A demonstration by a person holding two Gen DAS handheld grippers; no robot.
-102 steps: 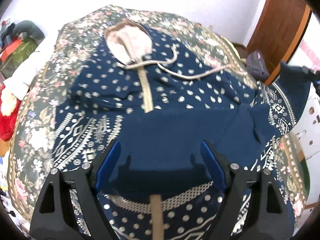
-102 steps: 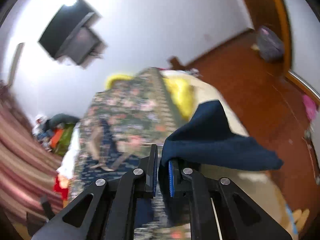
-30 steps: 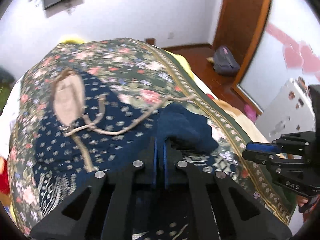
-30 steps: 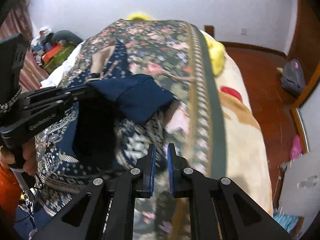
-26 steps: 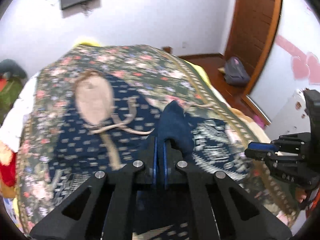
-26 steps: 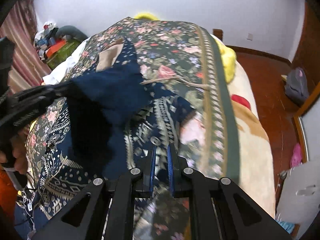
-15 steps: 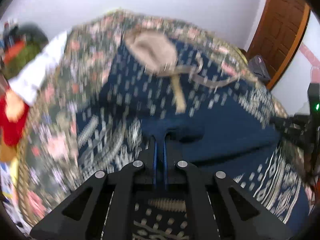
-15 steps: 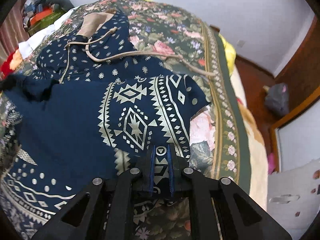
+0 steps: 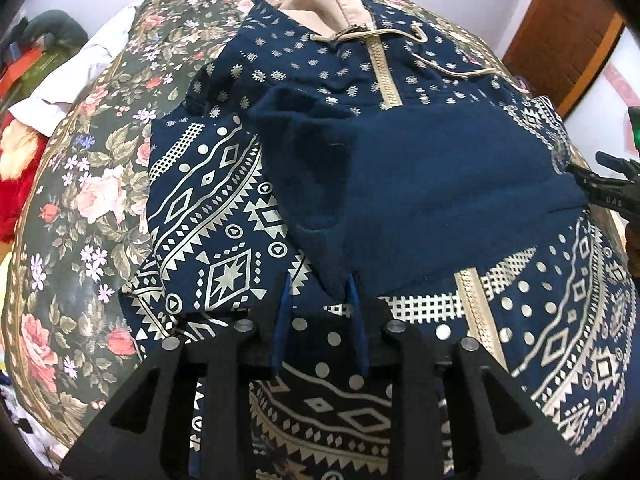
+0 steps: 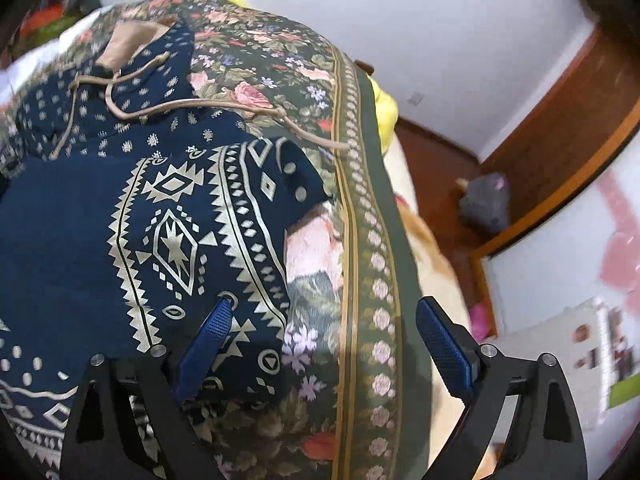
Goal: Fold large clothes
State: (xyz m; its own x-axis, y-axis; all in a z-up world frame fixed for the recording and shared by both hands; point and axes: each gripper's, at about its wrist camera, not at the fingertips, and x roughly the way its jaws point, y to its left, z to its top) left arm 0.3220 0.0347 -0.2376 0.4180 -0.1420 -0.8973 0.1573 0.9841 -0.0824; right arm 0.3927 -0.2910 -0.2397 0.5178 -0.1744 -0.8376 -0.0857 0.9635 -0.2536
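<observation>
A large navy hooded garment [image 9: 320, 80] with silver geometric print, beige zipper and drawstrings lies spread on a floral bed cover [image 9: 92, 184]. A plain navy sleeve [image 9: 420, 184] is folded across its chest. My left gripper [image 9: 318, 300] has its jaws partly apart, with the sleeve's edge lying between the blue pads. My right gripper [image 10: 324, 336] is wide open and empty, over the garment's patterned right side [image 10: 180, 232] at the bed edge. It also shows at the right edge of the left wrist view [image 9: 612, 188].
The bed's bordered right edge [image 10: 360, 240] drops to a wooden floor with a dark bag [image 10: 486, 204]. A wooden door [image 9: 560, 40] stands at the right. Clothes piles [image 9: 24, 100] lie left of the bed.
My left gripper carried the sleeve across the chest, laid it down and has opened partly. My right gripper went from shut to wide open and dropped toward the garment's right side.
</observation>
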